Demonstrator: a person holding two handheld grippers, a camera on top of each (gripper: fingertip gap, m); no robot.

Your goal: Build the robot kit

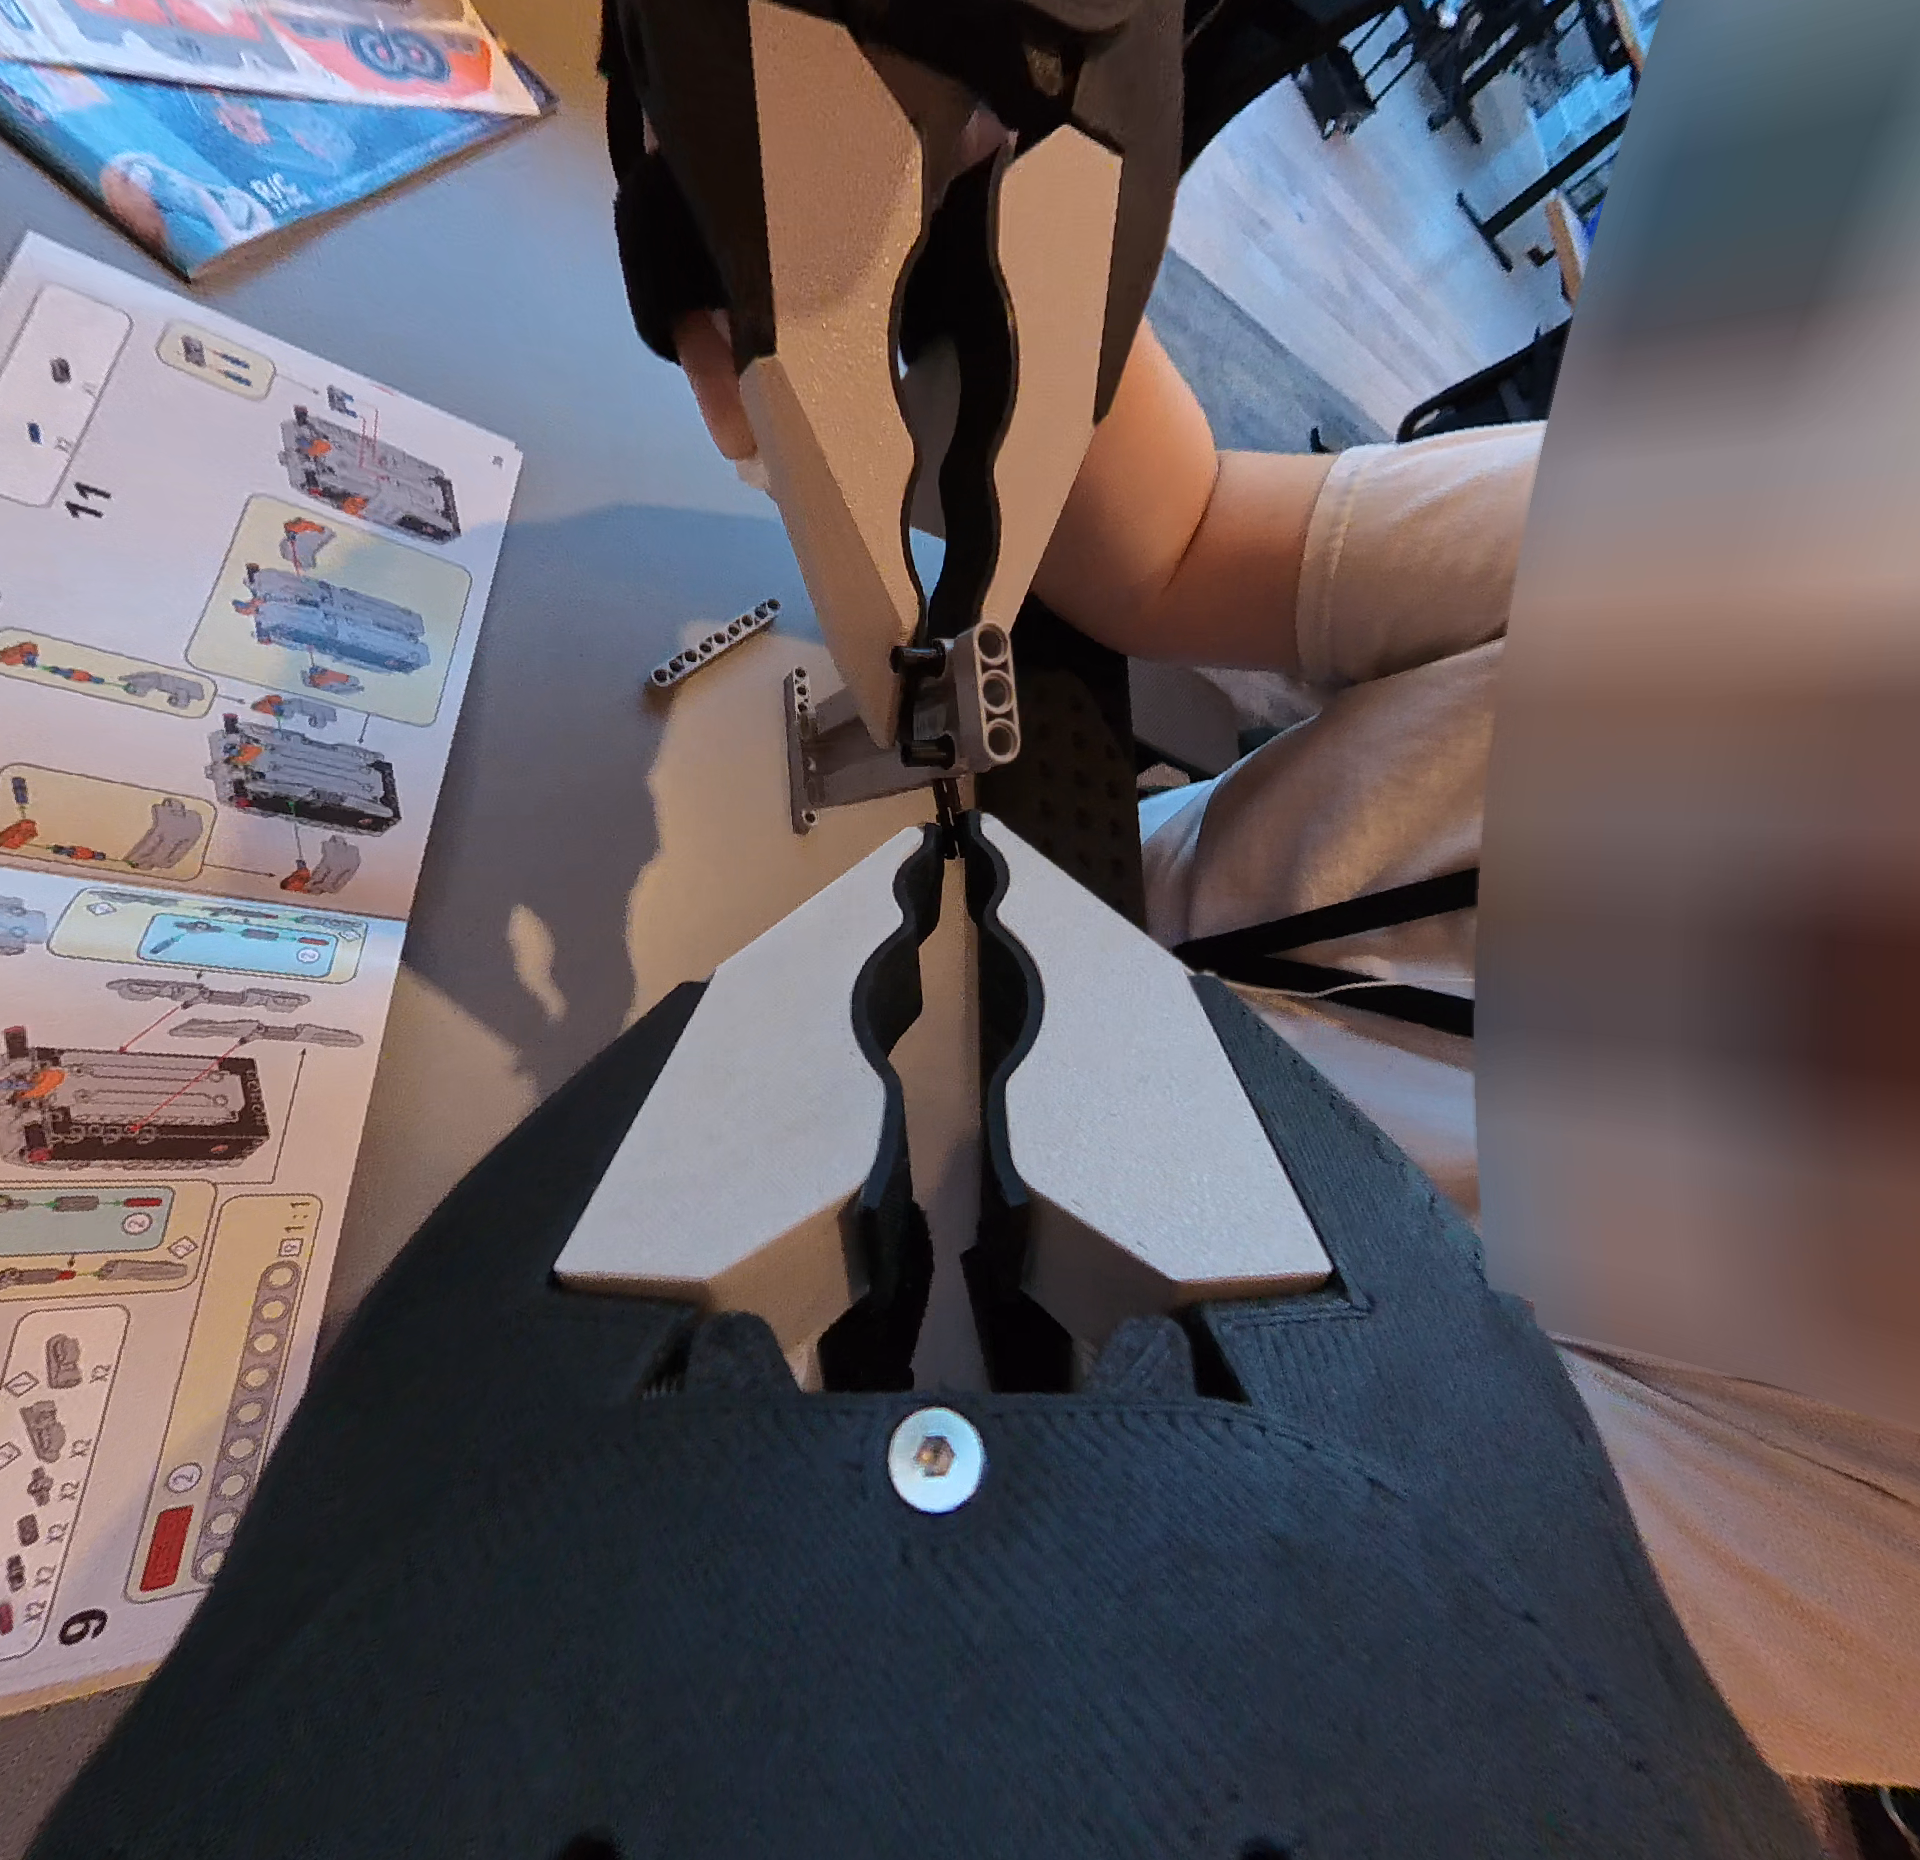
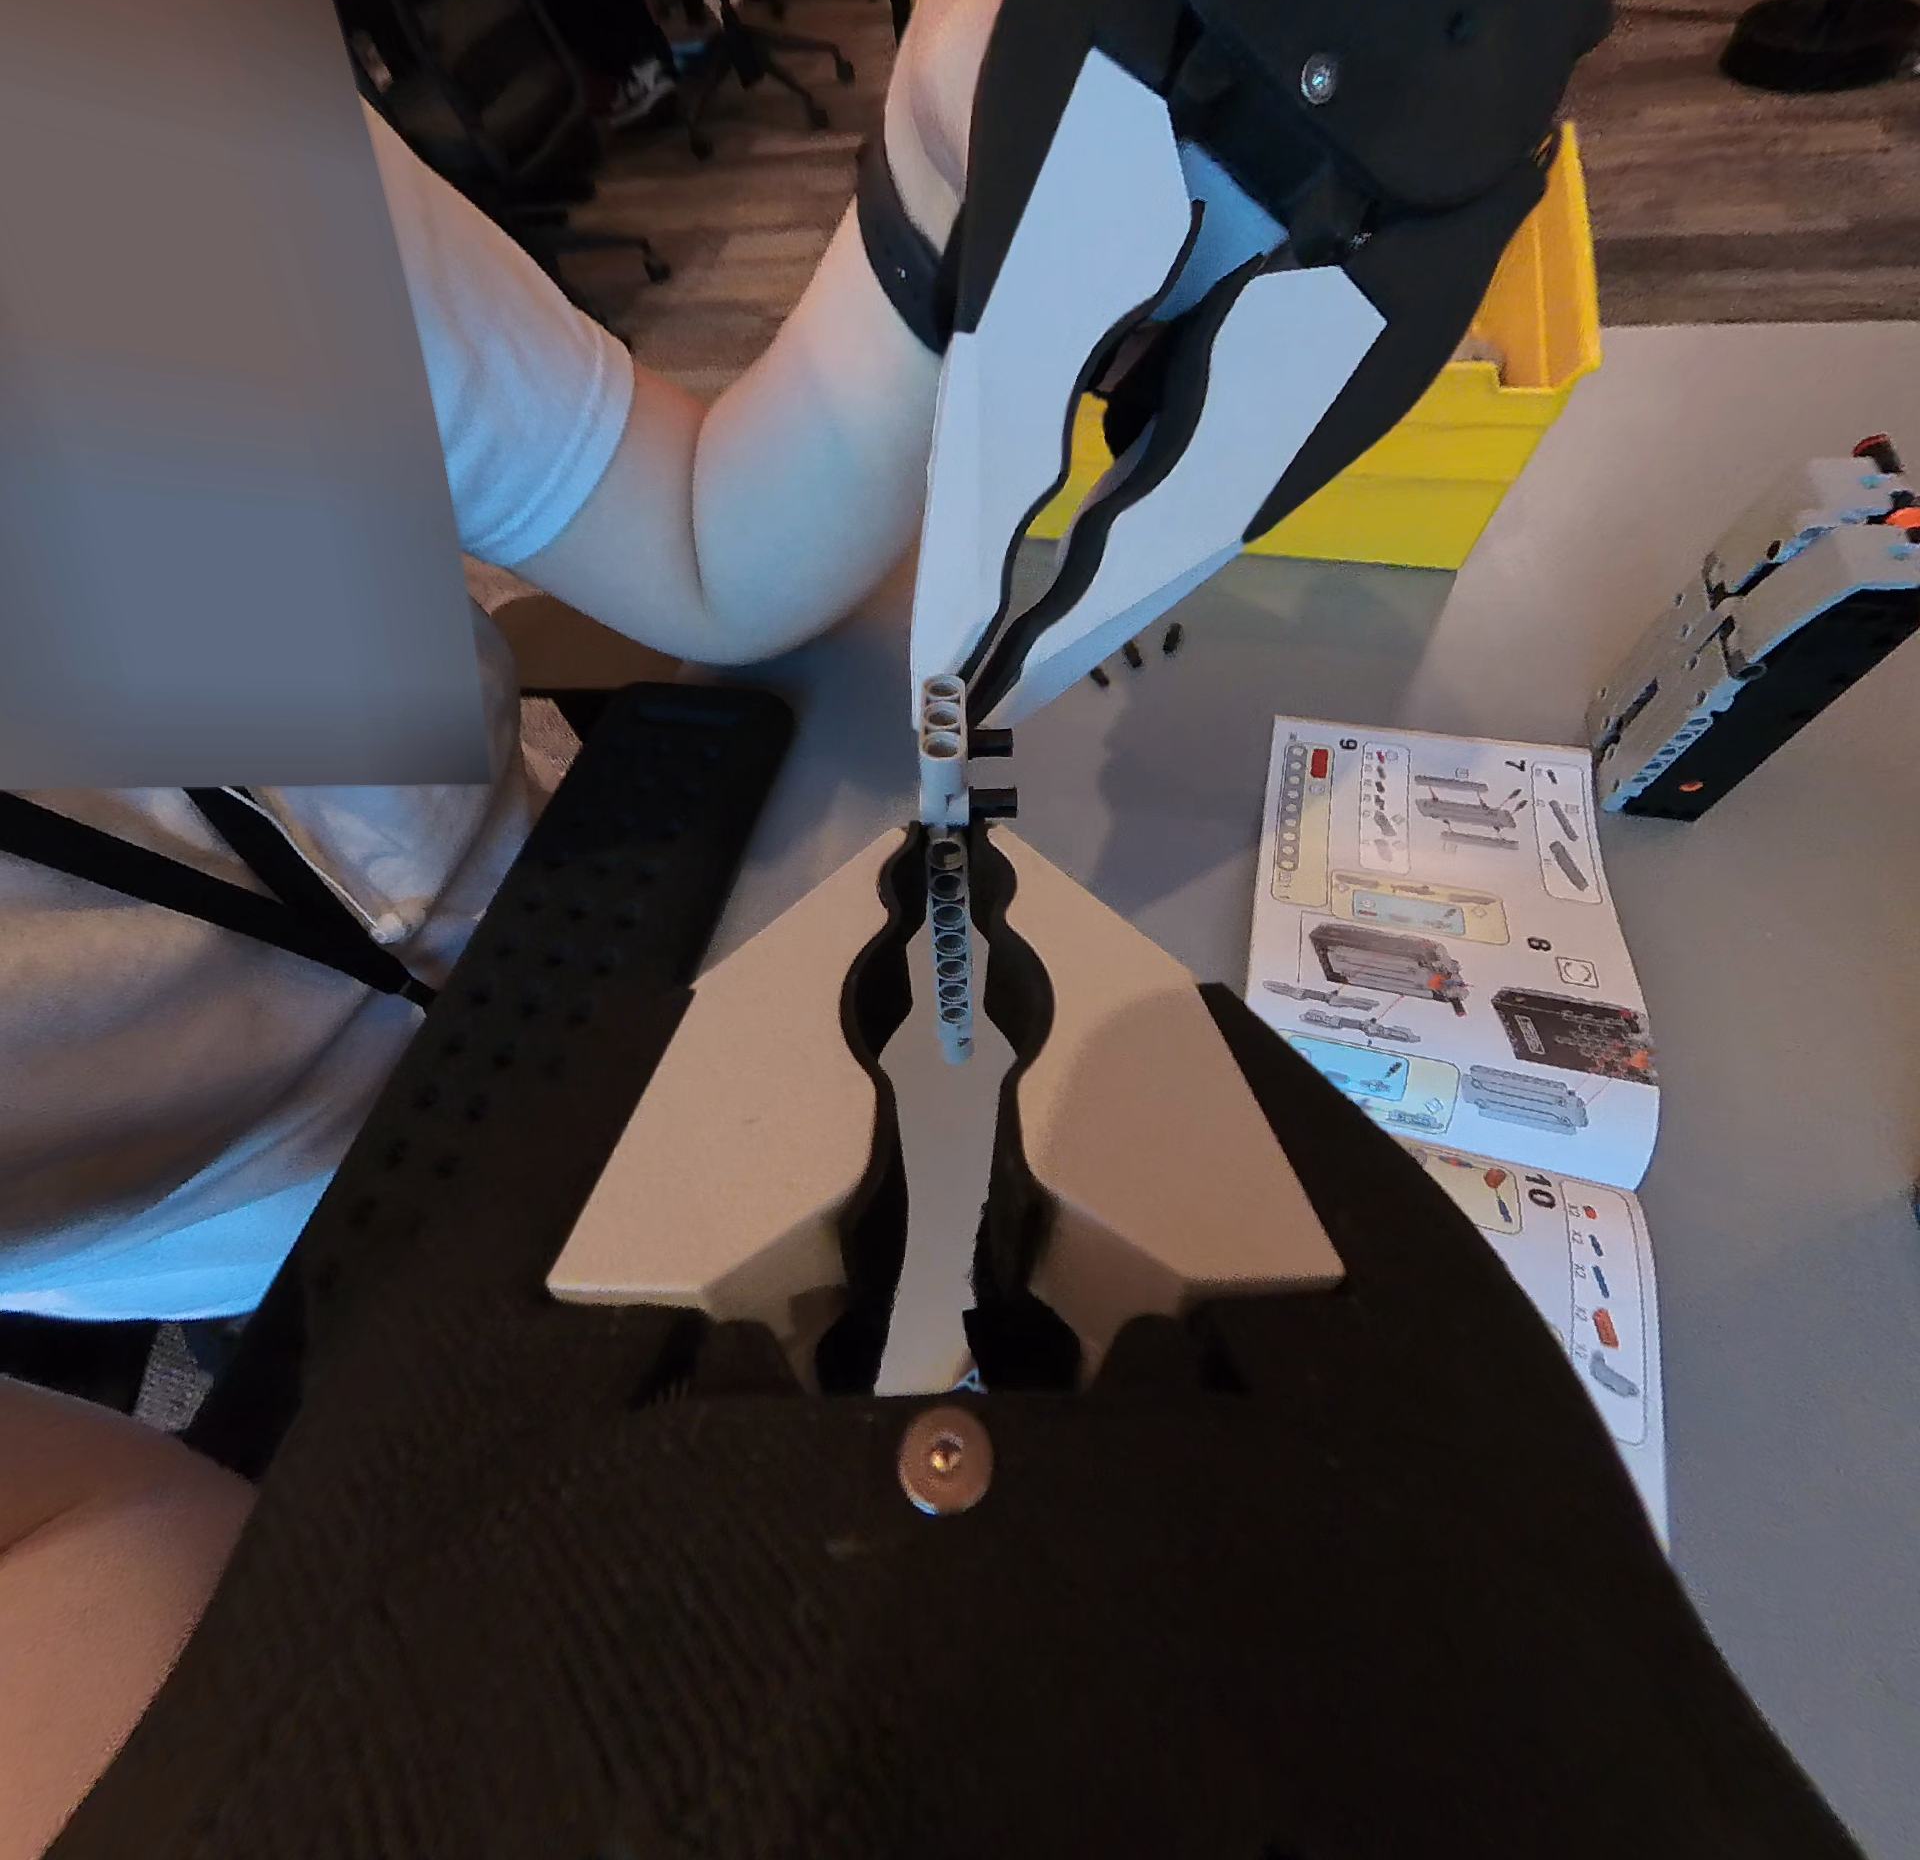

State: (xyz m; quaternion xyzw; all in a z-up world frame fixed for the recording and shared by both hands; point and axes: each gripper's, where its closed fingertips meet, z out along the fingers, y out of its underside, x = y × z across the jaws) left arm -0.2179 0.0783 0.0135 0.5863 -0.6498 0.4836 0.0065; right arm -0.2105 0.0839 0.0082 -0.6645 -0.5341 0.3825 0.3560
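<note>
Grey worktop (image 1: pixel 540 408) lies below both tools, which meet tip to tip in mid-air near its front edge. The left claw (image 1: pixel 943 839) reaches forward and level, its fingers pressed almost together and pinching a small black pin (image 1: pixel 945 818) at the very tips. The right claw (image 1: pixel 914 657) slants down from above in the left wrist view, a bare forearm (image 1: pixel 1143 522) bent behind it. It is clamped on a grey perforated beam (image 2: pixel 951 937), which lies lengthwise between its fingers. The beam's three-hole end piece (image 2: pixel 943 730), with two black studs at its side, sticks out past the tips and touches the pin.

An open instruction booklet (image 1: pixel 260 667) lies flat to the left, with a blue booklet (image 1: pixel 260 169) beyond it. A loose grey beam (image 1: pixel 715 644) rests on bare surface between the booklet and the claws. Farther along the worktop are a yellow bin (image 2: pixel 1475 439) at the back edge, a half-built grey and black model (image 2: pixel 1766 647), and a few loose black pins (image 2: pixel 1138 647). Open surface runs between the booklet and the model.
</note>
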